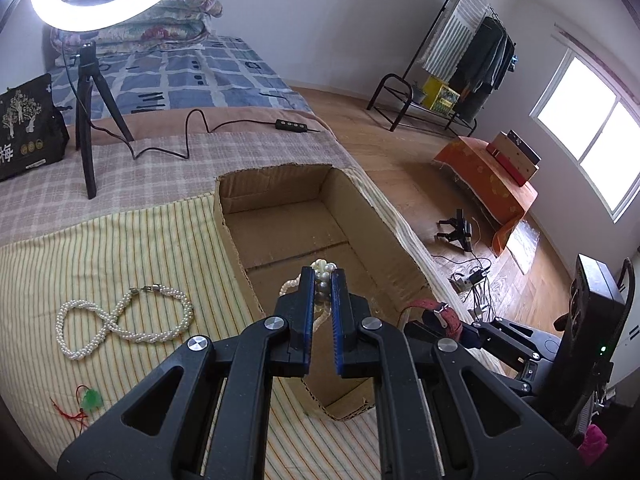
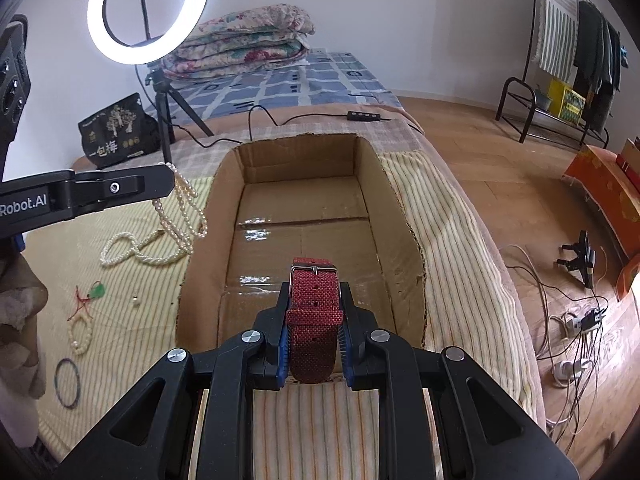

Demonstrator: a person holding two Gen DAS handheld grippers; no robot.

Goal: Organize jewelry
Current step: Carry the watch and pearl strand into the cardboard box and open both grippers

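Observation:
My left gripper [image 1: 323, 276] is shut on a pearl necklace [image 1: 325, 267], held above the left wall of an open cardboard box [image 1: 280, 236]; the strands hang from it in the right wrist view [image 2: 188, 216]. My right gripper [image 2: 314, 292] is shut on a red woven watch strap [image 2: 314, 312] over the box's [image 2: 304, 232] near end; the strap also shows in the left wrist view [image 1: 434, 312]. A twisted pearl necklace [image 1: 120, 320] lies on the striped cloth left of the box.
A green pendant on red cord [image 2: 96, 292], a bead bracelet [image 2: 80, 332], a small loose bead [image 2: 136, 301] and a dark ring [image 2: 67, 383] lie on the cloth. A ring light tripod [image 1: 90, 120], black bag [image 1: 28, 128] and cable stand behind. The bed edge drops right to the floor.

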